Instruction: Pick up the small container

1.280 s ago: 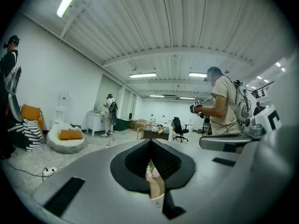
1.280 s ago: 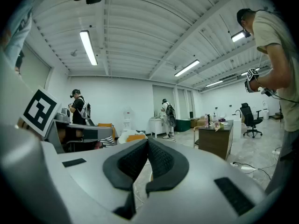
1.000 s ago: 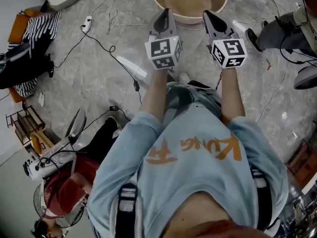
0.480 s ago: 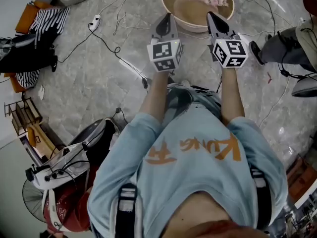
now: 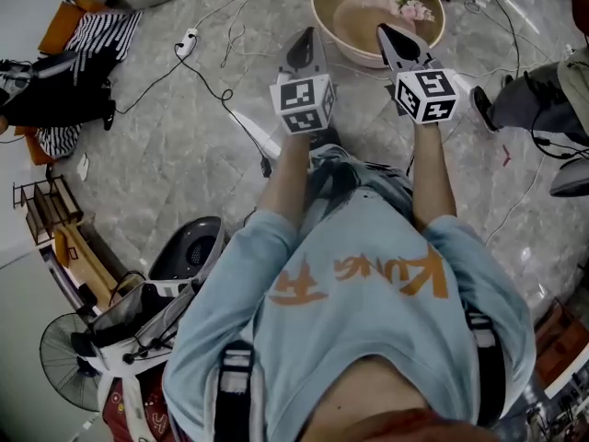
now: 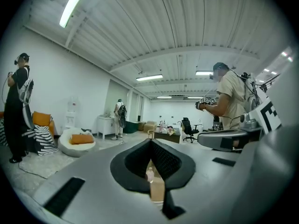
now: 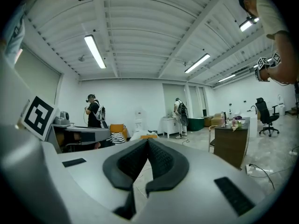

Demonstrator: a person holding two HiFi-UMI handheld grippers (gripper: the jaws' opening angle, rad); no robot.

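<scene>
In the head view both grippers are held out ahead of my chest, over the marble floor. My left gripper (image 5: 306, 35) is shut and holds nothing. My right gripper (image 5: 387, 31) is shut too, its tip over the near rim of a round wooden table (image 5: 321, 15). Pink flowers (image 5: 415, 9) and pale items lie on that table; I cannot pick out a small container there. In the left gripper view the left gripper (image 6: 150, 142) points across the room; a small pale bottle (image 6: 149, 174) shows through the gap below the tips. The right gripper (image 7: 147, 142) faces the room.
Cables and a power strip (image 5: 189, 37) trail over the floor at the left. A fan (image 5: 64, 362) and a dark round machine (image 5: 187, 247) stand at the lower left. A seated person's legs (image 5: 538, 99) are at the right. A brown table (image 7: 231, 146) stands ahead on the right.
The round table has shifted right and come closer to the grippers in the head view. The floor clutter at the left has slid down. Both grippers have stayed shut.
</scene>
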